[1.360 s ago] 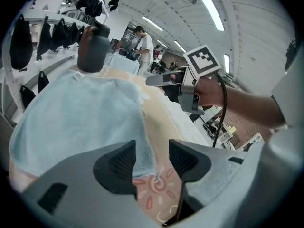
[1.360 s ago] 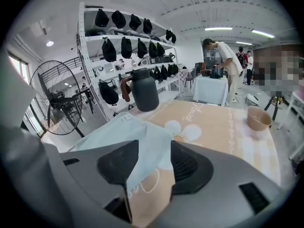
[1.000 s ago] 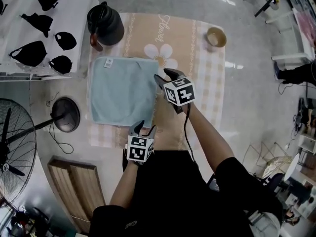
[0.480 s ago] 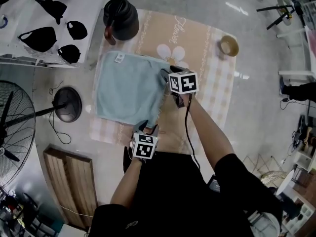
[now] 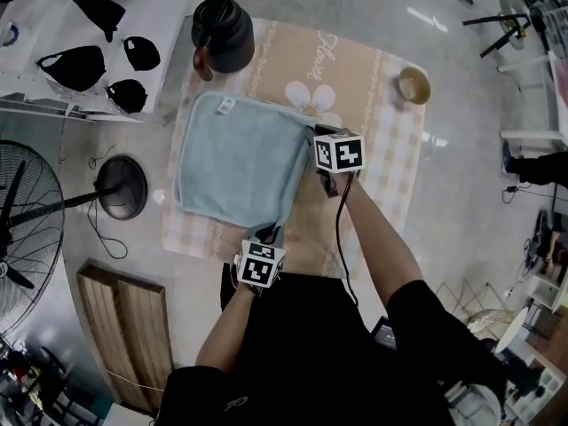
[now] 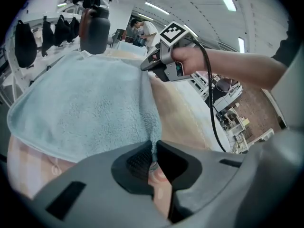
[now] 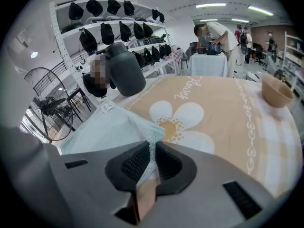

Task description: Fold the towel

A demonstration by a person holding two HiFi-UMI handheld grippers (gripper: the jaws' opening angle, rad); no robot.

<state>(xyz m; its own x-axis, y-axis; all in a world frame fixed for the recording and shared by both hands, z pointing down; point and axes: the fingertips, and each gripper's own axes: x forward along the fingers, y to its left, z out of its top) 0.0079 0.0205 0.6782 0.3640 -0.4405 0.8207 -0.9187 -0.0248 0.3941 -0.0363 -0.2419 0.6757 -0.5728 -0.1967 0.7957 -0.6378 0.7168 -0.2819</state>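
A light blue towel (image 5: pixel 232 160) lies spread on the beige flowered tablecloth (image 5: pixel 359 74). My left gripper (image 5: pixel 266 234) is at the towel's near right corner. Its jaws are closing, and the towel's (image 6: pixel 85 103) edge is pinched between the pads of the left gripper (image 6: pixel 153 152). My right gripper (image 5: pixel 311 135) is at the far right corner, jaws also closing. In the right gripper view the towel (image 7: pixel 107 127) runs up into the right gripper (image 7: pixel 152 156), its corner squeezed between the ribbed pads. The right gripper (image 6: pixel 153 63) also shows in the left gripper view, at the towel's far edge.
A black jug (image 5: pixel 222 32) stands at the table's far left, just beyond the towel. A tan bowl (image 5: pixel 414 84) sits at the far right. Left of the table are a shelf with black caps (image 5: pixel 84 65), a floor fan (image 5: pixel 27 229) and a wooden board (image 5: pixel 129 335).
Both grippers' jaws have gone from open to closed on the towel's right corners. The right gripper has come down onto its corner. The towel's right edge is now slightly gathered.
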